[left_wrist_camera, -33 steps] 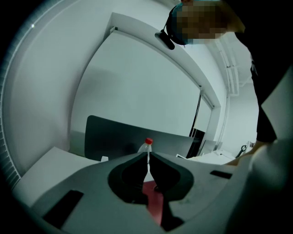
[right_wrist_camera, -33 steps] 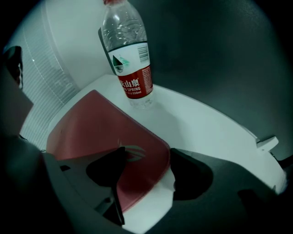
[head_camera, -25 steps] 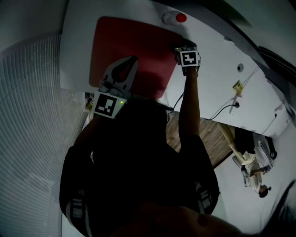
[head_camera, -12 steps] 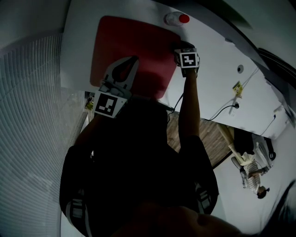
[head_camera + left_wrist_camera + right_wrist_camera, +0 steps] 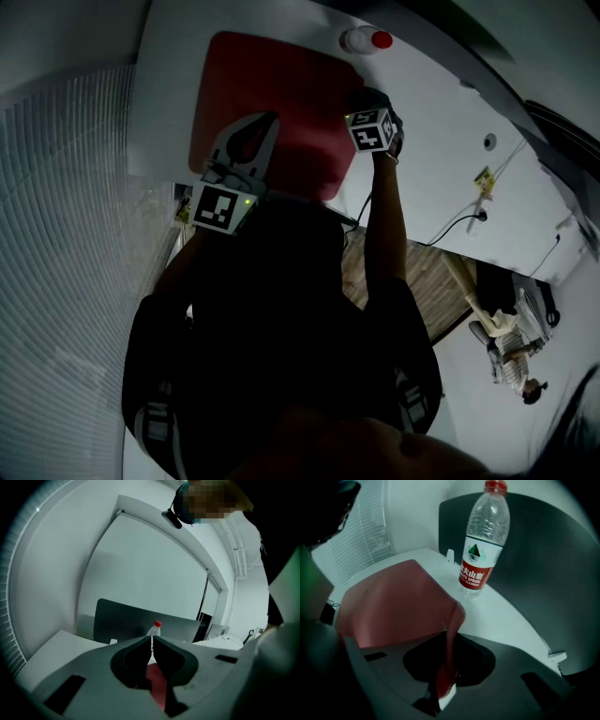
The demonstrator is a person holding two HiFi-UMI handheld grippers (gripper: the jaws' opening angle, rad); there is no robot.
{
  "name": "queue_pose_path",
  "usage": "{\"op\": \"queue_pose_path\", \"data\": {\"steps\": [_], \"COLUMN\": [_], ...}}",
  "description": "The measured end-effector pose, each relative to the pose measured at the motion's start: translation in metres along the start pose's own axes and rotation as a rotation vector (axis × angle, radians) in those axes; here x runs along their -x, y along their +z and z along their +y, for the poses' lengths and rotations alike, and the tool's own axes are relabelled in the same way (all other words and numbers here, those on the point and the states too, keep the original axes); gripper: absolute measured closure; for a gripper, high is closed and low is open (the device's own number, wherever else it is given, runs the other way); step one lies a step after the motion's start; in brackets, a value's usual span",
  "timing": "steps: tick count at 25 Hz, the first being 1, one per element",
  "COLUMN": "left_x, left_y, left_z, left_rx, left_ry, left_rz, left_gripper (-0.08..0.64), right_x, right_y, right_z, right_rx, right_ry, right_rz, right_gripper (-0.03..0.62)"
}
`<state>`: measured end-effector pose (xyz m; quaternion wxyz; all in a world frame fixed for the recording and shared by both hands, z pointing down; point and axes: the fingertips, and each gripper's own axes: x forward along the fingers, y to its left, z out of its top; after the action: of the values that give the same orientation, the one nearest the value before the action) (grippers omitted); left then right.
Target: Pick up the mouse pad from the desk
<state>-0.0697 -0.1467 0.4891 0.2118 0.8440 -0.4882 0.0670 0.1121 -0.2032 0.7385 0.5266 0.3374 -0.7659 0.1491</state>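
Right gripper view: my right tongs [image 5: 449, 637], just closing, pinch a lifted corner of the floppy red mouse pad [image 5: 393, 606]; my left tongs [image 5: 152, 641] are closed, empty.

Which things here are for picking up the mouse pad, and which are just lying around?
For the job:
- red mouse pad
- right gripper, whose jaws have just been closing and now pinch the pad's lifted edge
- white desk

Just lying about:
- water bottle with a red cap
- dark cable
- left gripper, shut and empty
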Motion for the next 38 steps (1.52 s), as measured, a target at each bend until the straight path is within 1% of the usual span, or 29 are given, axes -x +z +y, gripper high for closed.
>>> {"op": "queue_pose_path", "data": {"steps": [2, 9, 12, 14, 16, 19, 23, 25, 27, 30, 32, 35, 36, 37, 38], "left_x": [0.002, 0.003, 0.000, -0.001, -0.002, -0.004, -0.014, -0.020, -0.025, -0.031, -0.036, -0.049, -0.053, -0.057, -0.061], "left_y": [-0.001, -0.007, -0.013, -0.016, -0.017, -0.019, -0.024, -0.031, -0.036, -0.041, -0.047, -0.064, -0.072, -0.079, -0.084], "left_z": [0.002, 0.007, 0.012, 0.014, 0.017, 0.020, 0.034, 0.042, 0.046, 0.053, 0.055, 0.054, 0.056, 0.057, 0.060], "left_rx": [0.000, -0.006, -0.017, -0.026, -0.044, -0.055, -0.077, -0.071, -0.066, -0.082, -0.087, -0.085, -0.098, -0.126, -0.166], "left_ry": [0.000, -0.003, -0.005, -0.006, -0.006, -0.017, -0.020, -0.032, -0.041, -0.054, -0.084, -0.181, -0.212, -0.240, -0.261], "left_rz": [0.001, 0.014, 0.004, 0.018, 0.014, 0.048, 0.018, 0.018, 0.041, 0.071, 0.095, 0.150, 0.173, 0.197, 0.219], "left_gripper": [0.548, 0.548, 0.548, 0.548, 0.548, 0.548, 0.548, 0.548, 0.548, 0.547, 0.546, 0.540, 0.515, 0.471, 0.441], "right_x": [0.003, 0.015, 0.021, 0.025, 0.030, 0.036, 0.043, 0.047, 0.054, 0.065, 0.072, 0.079, 0.080, 0.081, 0.082], "right_y": [0.002, 0.006, 0.008, 0.010, 0.012, 0.014, 0.016, 0.018, 0.019, 0.022, 0.024, 0.024, 0.024, 0.024, 0.025], "right_z": [0.002, 0.007, 0.011, 0.012, 0.014, 0.019, 0.024, 0.025, 0.027, 0.035, 0.040, 0.046, 0.047, 0.048, 0.048], "right_rx": [0.035, 0.093, 0.119, 0.134, 0.152, 0.173, 0.190, 0.199, 0.208, 0.231, 0.249, 0.267, 0.270, 0.272, 0.275], "right_ry": [-0.021, -0.071, -0.081, -0.084, -0.087, -0.079, -0.064, -0.061, -0.058, -0.044, -0.030, -0.012, -0.007, -0.003, 0.003], "right_rz": [-0.026, -0.109, -0.146, -0.173, -0.195, -0.212, -0.240, -0.261, -0.285, -0.321, -0.342, -0.368, -0.375, -0.382, -0.389], "right_gripper": [0.555, 0.557, 0.557, 0.557, 0.557, 0.557, 0.557, 0.557, 0.558, 0.557, 0.558, 0.558, 0.557, 0.557, 0.558]}}
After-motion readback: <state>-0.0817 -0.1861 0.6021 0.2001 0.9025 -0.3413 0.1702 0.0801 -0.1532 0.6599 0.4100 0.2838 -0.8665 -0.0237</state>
